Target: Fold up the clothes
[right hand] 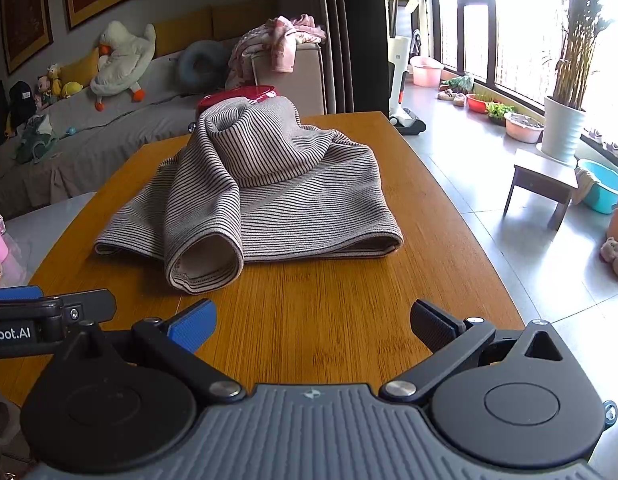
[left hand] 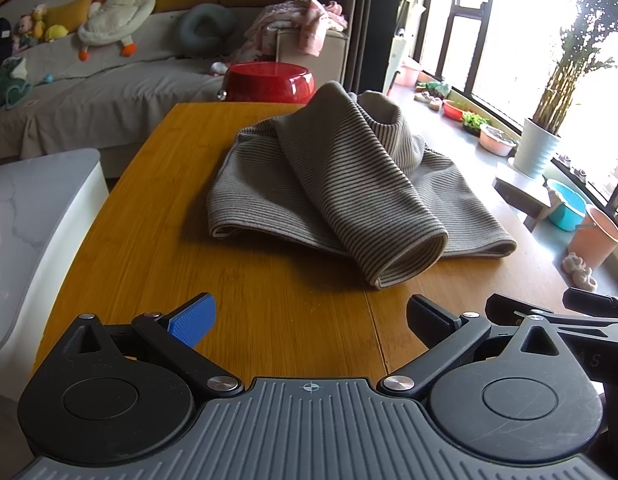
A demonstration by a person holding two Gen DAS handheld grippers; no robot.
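Left hand-held gripper (left hand: 311,322): black linkage arms on a ribbed grey base, one blue textured pad (left hand: 193,320) and one black pad; jaws spread wide, holding nothing, over the near edge of the tabletop.

Right hand-held gripper (right hand: 313,326): same build, blue pad (right hand: 193,324) on its left finger; jaws likewise apart and empty. The two units sit side by side (each shows at the edge of the other's view).

Tabletop (left hand: 157,208): honey-coloured wood with fine bamboo-like grain and a rounded outline. Bare wood lies between both grippers and the garment; nothing stands in the way.

Striped sweater (left hand: 337,184): grey-beige ribbed knit with thin dark stripes, lying mid-tabletop, well apart from both grippers. The body lies roughly flat with a doubled lower edge; one sleeve is draped diagonally across it, its open cuff (right hand: 205,260) facing the cameras; a high rolled collar stands up at the far end.

Beyond the tabletop: a glossy red round stool (left hand: 269,80); a grey-covered sofa (left hand: 109,92) with a white plush goose (left hand: 117,4), a grey ring cushion and small toys; pink cloth heaped on the sofa arm.

Right side, on grey floor tiles: a low dark stool (right hand: 543,184), a white ribbed planter (right hand: 563,128) of tall stalks, pink and blue plastic basins, an upright white floor cleaner, bright windows.
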